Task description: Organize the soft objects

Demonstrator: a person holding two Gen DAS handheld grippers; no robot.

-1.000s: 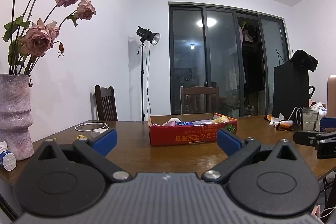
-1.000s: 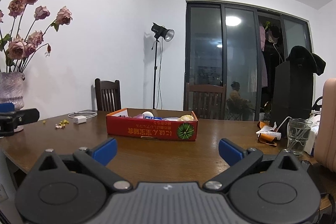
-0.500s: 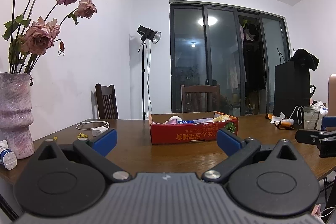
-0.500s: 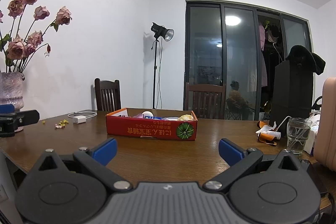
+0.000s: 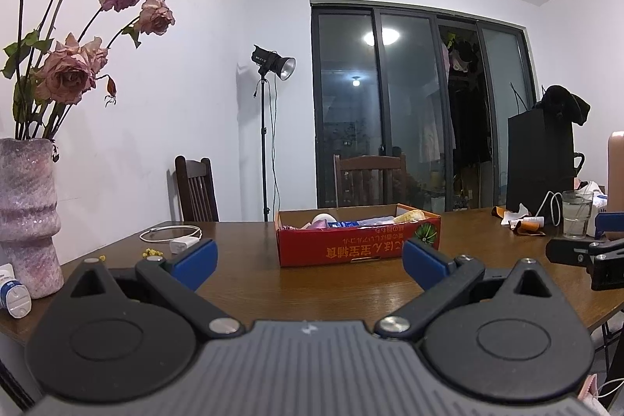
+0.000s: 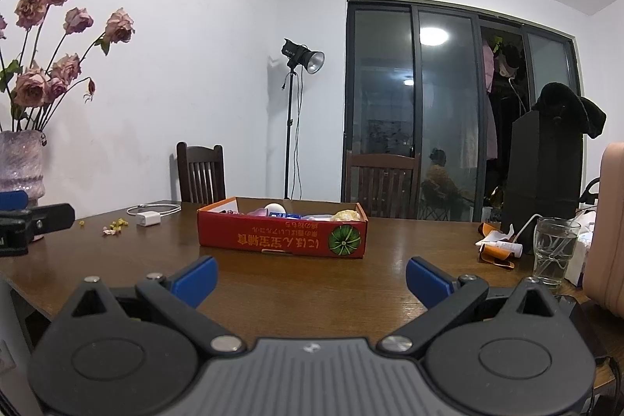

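The big wooden table (image 6: 296, 283) carries everything, and a red cardboard box (image 6: 282, 234) sits near its middle, well ahead of both grippers. The box front has orange printed characters that appear upside down and can't really be read, plus a green pumpkin picture (image 6: 344, 240) at its right end. The soft objects (image 6: 345, 215) are piled inside the box, only their tops poking over the rim: something pale round, something pinkish, something yellowish.

At the left edge of the table there's a pinkish vase (image 5: 27, 217) with dried roses (image 5: 66, 73), and a small white bottle (image 5: 13, 293) just beside its base. A white charger with its coiled cable (image 6: 150, 217) lies toward the far left corner, with tiny yellow bits (image 6: 117, 223) near it. By the right edge stands a glass of water (image 6: 553, 246), with orange-and-white wrappers (image 6: 497, 248) next to it.

The left gripper (image 5: 310, 258) and right gripper (image 6: 312, 277) both have their blue pads spread wide with nothing between them. Nothing blocks the way to the box.

Compared with a second ago, the left view has drifted a touch; the box hasn't moved.
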